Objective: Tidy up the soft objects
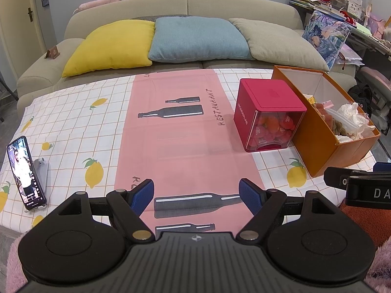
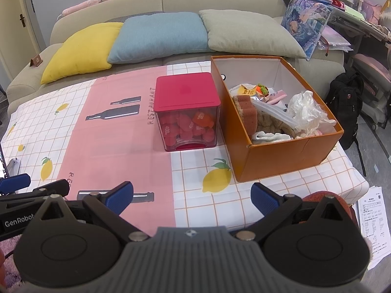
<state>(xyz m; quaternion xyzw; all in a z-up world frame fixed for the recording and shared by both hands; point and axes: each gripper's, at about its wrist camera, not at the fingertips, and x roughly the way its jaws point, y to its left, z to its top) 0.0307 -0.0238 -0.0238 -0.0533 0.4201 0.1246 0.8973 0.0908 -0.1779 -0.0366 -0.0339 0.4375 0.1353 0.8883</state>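
An orange box point(image 2: 288, 153) stands at the table's right side, also in the left wrist view point(image 1: 315, 131). It holds soft things: a brown sponge point(image 2: 244, 112), a brown knitted piece point(image 2: 271, 123), white plastic bags point(image 2: 305, 112) and white cloth point(image 2: 271, 136). My left gripper point(image 1: 196, 196) is open and empty, low over the pink cloth near the front edge. My right gripper point(image 2: 191, 196) is open and empty, in front of the orange box.
A red-lidded clear box point(image 2: 187, 112) of red packets stands left of the orange box. A phone on a stand point(image 1: 25, 173) is at the table's left. A sofa with yellow point(image 1: 110, 46), blue and grey cushions lies behind. A black backpack point(image 2: 347, 105) sits at right.
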